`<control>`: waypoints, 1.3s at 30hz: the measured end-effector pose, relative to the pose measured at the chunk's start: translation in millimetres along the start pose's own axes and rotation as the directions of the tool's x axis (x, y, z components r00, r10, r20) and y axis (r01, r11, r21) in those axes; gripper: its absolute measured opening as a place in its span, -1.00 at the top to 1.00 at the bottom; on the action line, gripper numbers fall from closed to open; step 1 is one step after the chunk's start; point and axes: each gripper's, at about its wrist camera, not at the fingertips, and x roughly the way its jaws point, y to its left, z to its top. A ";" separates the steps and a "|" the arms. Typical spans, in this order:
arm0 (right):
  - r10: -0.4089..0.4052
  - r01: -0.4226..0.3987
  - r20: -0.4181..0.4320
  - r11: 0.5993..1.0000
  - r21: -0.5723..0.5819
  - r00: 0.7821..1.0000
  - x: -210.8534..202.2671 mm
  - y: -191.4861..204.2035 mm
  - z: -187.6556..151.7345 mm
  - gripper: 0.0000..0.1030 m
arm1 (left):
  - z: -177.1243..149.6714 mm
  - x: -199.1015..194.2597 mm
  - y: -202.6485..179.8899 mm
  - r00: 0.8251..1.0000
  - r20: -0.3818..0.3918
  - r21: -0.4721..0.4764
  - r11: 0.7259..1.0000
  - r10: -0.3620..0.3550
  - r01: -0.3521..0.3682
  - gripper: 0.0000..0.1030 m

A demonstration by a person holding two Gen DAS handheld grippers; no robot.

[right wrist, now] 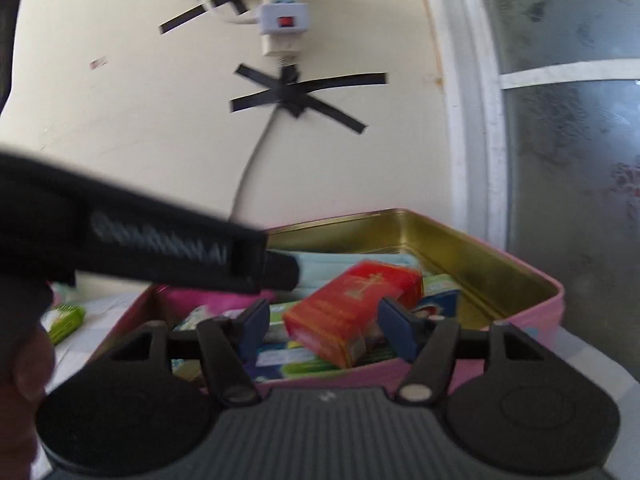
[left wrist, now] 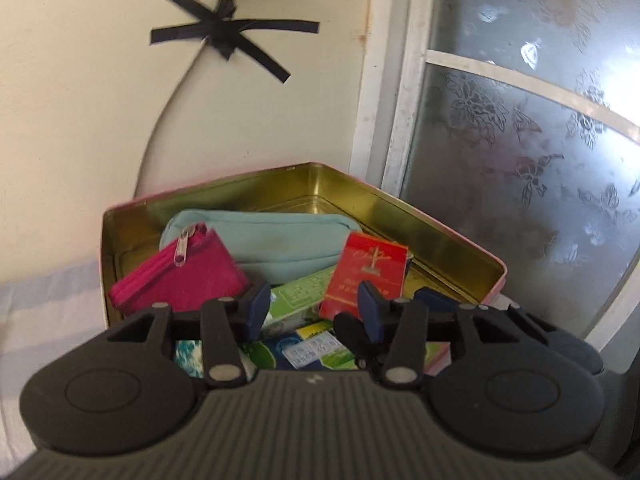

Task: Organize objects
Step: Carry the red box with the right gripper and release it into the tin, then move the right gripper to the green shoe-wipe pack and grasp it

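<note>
An open tin (left wrist: 440, 220) (right wrist: 480, 256), pink outside and gold inside, holds a light blue pouch (left wrist: 272, 240), a magenta zip pouch (left wrist: 180, 276), a red box (left wrist: 368, 268) (right wrist: 352, 308) and green and blue packets (left wrist: 300, 296). My left gripper (left wrist: 312, 312) hovers over the tin's near side, open, with nothing pressed between its pads. My right gripper (right wrist: 326, 326) is open just above the near rim. The red box lies tilted between and beyond its fingers, with a gap showing at the left pad. In the right wrist view the left gripper's black body (right wrist: 140, 240) crosses from the left.
The tin stands in a corner, against a cream wall with a cable under a black tape cross (left wrist: 224, 36) (right wrist: 292, 92). A power strip (right wrist: 284, 12) hangs above. A frosted window (left wrist: 520, 120) is on the right. A green packet (right wrist: 66, 320) lies outside the tin on pale cloth.
</note>
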 end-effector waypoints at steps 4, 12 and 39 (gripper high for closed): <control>0.012 -0.012 0.008 1.000 -0.011 1.000 -6.2 1.0 -5.1 -0.21 | -8.9 -25.6 9.2 0.998 0.026 -0.009 0.998 0.059 -0.058 -0.02; 0.032 -0.018 0.113 0.992 -0.124 0.993 -19.7 28.9 -11.6 -0.21 | -38.3 -79.7 50.7 0.971 0.047 -0.035 0.972 0.235 -0.233 -0.09; 0.365 -0.385 -0.128 0.897 -0.216 0.922 -41.0 186.1 -42.4 -0.27 | -136.7 -151.5 238.1 0.811 -0.174 -0.306 0.752 0.558 -0.583 -0.12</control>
